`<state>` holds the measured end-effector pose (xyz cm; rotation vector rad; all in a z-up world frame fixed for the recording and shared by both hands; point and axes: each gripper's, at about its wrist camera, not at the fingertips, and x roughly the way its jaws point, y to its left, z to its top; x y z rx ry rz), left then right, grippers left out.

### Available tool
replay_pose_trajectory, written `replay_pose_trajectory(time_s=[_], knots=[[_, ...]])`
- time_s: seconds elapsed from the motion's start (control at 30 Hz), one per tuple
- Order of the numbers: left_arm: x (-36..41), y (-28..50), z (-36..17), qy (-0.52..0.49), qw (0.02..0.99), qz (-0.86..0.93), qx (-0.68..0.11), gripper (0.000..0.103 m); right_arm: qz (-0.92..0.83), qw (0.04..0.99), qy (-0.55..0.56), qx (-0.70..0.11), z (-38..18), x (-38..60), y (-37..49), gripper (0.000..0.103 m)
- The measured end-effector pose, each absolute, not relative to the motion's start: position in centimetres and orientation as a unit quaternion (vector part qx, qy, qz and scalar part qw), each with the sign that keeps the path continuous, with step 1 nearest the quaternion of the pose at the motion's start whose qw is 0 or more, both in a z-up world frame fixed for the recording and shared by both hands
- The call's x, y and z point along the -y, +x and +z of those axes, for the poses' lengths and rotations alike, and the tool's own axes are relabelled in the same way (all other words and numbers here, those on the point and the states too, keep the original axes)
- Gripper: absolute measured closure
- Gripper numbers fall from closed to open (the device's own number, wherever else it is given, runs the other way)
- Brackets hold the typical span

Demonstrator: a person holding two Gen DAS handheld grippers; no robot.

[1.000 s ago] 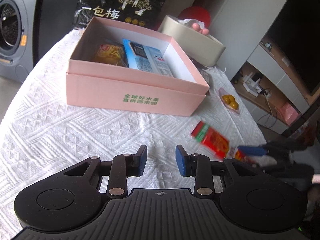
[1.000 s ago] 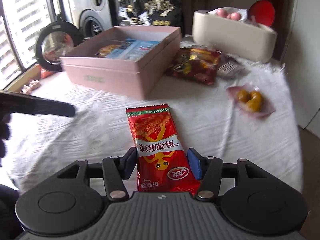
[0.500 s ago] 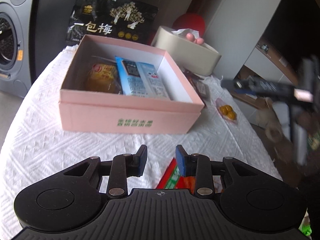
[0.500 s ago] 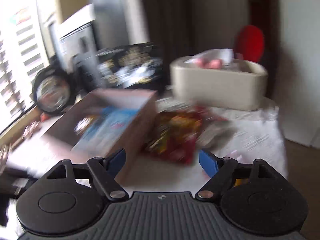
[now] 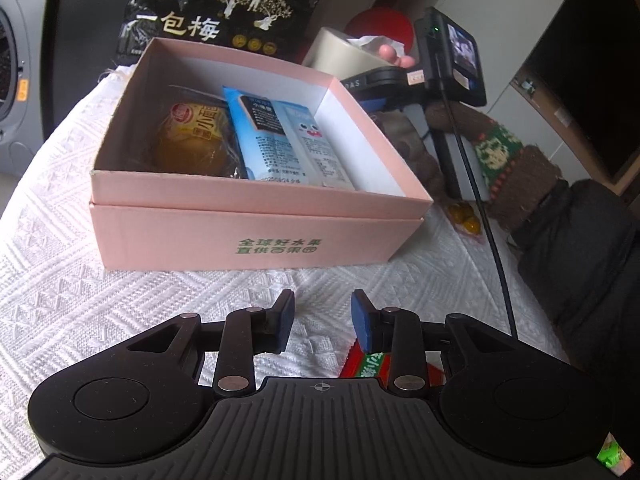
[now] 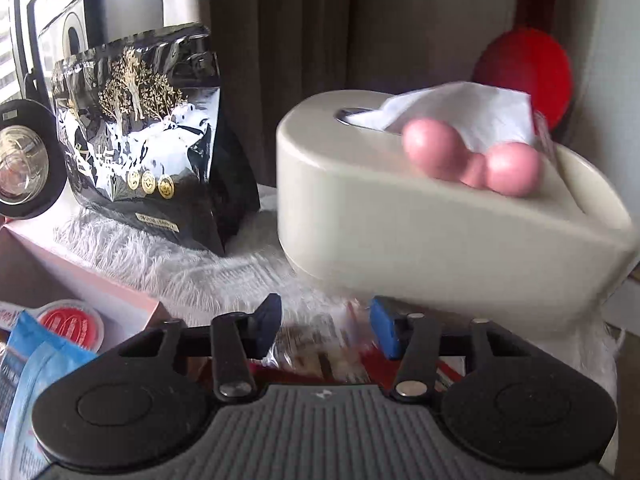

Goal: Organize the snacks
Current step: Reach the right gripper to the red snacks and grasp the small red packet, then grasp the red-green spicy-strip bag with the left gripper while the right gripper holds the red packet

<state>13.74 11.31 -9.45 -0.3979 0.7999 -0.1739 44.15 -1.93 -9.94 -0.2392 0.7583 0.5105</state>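
Pink cardboard box (image 5: pixel 256 240) sits ahead of my empty, half-open left gripper (image 5: pixel 322 322), already holding a blue packet (image 5: pixel 288 140) and yellow cake (image 5: pixel 192 136), while my right gripper (image 6: pixel 324 330), jaws apart, hovers over blurred snack wrappers (image 6: pixel 316 344) beside it, probably choosing the next.

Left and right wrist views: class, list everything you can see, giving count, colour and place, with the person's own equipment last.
Pink cardboard box: one, open, on the white textured tablecloth.
Yellow cake packet: one, inside box, left.
Blue-and-white snack packet: one, inside box, beside the cake.
Black foil plum bag: one, upright behind box.
Cream tissue holder: one, pink knobs on top.
Red snack packet: one, under left hand-held gripper.
Left hand-held gripper: black, open.
Right hand-held gripper: black, open over blurred wrappers.
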Motion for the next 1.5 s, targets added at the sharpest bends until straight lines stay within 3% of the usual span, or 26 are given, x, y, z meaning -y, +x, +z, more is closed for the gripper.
replay_pose_trajectory(time_s=[0.4, 0.6, 0.77, 0.8, 0.9, 0.93, 1.1, 1.27, 1.3, 1.4, 1.5], knots=[[-11.9, 14.8, -10.2, -0.218, 0.895, -0.091, -0.379, 0.068, 0.298, 0.841, -0.131, -0.432, -9.5, 7.4, 40.5, 0.059], [-12.1, 15.0, -10.1, -0.221, 0.896, -0.087, -0.376, 0.068, 0.356, 0.821, -0.117, -0.431, -9.2, 11.7, 34.2, 0.059], [-12.7, 15.0, -9.8, -0.226, 0.896, -0.069, -0.376, 0.070, 0.369, 0.821, -0.175, -0.399, -8.8, 12.7, 29.7, 0.059], [-12.7, 15.0, -9.7, -0.224, 0.896, -0.066, -0.377, 0.070, 0.358, 0.831, -0.193, -0.381, -8.5, 12.7, 29.3, 0.055], [-12.0, 14.8, -9.3, -0.205, 0.901, -0.061, -0.377, 0.069, 0.313, 0.872, -0.189, -0.327, -7.1, 12.7, 31.1, 0.023], [-11.8, 14.7, -9.2, -0.203, 0.901, -0.064, -0.377, 0.069, 0.301, 0.882, -0.170, -0.320, -6.8, 12.8, 32.4, 0.018], [-9.9, 13.6, -8.1, -0.182, 0.902, -0.098, -0.378, 0.069, 0.230, 0.891, -0.017, -0.390, -8.5, 12.8, 42.8, 0.018], [-7.1, 12.3, -7.5, -0.141, 0.897, -0.163, -0.387, 0.069, 0.196, 0.892, -0.102, -0.395, -10.7, 10.1, 44.4, 0.018], [-6.7, 12.2, -7.6, -0.137, 0.895, -0.171, -0.389, 0.069, 0.198, 0.891, -0.106, -0.394, -10.5, 10.0, 44.0, 0.028], [-6.0, 12.3, -8.1, -0.135, 0.890, -0.181, -0.396, 0.069, 0.215, 0.887, -0.124, -0.389, -9.4, 10.3, 42.2, 0.044], [-5.4, 12.0, -8.2, -0.127, 0.889, -0.184, -0.400, 0.069, 0.223, 0.889, -0.137, -0.376, -8.0, 11.4, 39.4, 0.047]])
